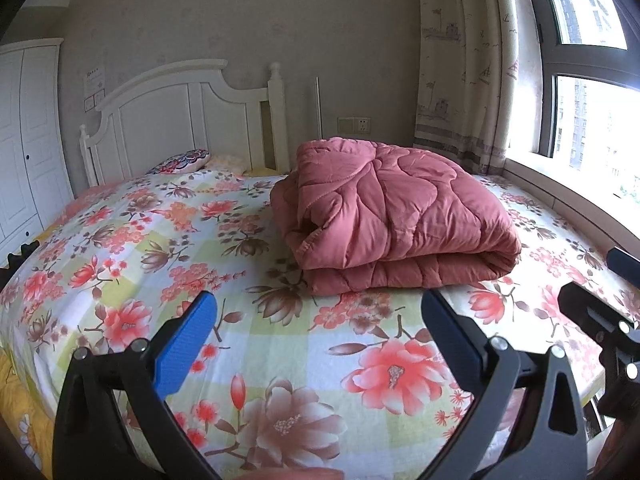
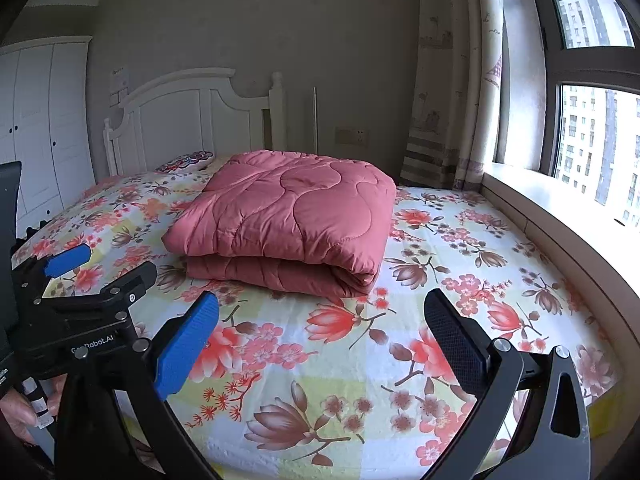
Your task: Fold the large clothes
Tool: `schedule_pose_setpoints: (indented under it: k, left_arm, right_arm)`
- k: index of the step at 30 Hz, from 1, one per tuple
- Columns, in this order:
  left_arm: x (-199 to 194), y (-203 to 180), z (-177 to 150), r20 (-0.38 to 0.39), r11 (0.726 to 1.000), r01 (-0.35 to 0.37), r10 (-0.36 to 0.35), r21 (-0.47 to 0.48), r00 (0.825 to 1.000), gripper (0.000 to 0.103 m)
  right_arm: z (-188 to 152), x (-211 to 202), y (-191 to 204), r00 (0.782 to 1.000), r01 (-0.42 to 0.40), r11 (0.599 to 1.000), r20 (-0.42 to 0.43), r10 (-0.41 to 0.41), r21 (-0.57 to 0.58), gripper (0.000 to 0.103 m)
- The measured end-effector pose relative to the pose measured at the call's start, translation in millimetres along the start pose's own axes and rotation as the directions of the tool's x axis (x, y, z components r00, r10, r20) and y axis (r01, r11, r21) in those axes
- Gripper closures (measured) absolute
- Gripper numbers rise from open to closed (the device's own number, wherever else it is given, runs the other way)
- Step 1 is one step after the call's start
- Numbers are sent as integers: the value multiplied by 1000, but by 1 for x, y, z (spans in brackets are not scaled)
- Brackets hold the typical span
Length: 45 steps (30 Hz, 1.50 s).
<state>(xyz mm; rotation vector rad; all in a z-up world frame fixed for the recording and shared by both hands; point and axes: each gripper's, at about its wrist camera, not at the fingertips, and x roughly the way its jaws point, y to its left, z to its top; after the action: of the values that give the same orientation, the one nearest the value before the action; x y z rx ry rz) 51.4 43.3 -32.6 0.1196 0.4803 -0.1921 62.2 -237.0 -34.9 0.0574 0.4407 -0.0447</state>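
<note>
Ahead, from left to right, the left gripper (image 1: 320,320) and right gripper (image 2: 322,320) hover spread and empty over the floral bedsheet (image 2: 440,240), the folded pink quilted comforter (image 2: 288,216) lying crosswise beyond both, seemingly about equally near.

**What Things Are Made Of**

The pink quilt (image 2: 292,216) is soft, puffy cloth with stitched curvy lines and a slight shine. The bed sheet (image 2: 400,360) is flat, matt cloth printed with flowers. The headboard (image 1: 180,120) at 11 o'clock looks like smooth white painted wood. The left tongs (image 1: 320,332) and right tongs (image 2: 324,336) have bumpy blue pads (image 2: 188,344) on matt black frames with shiny metal screws.
</note>
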Motion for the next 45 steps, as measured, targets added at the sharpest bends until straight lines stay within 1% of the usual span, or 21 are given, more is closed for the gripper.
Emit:
schedule_pose_setpoints:
  k: [34,45]
  left_arm:
    - [2,2,-6,-11,1000,0,0,4,1000,2]
    - [1,6,-8,-3,1000,0,0,14,1000,2]
  right_arm:
    - [-6,5,4,1000,-12,1000,-21,12,21,4]
    - [-7,5,4,1000,-12,1000,-22,12,26,4]
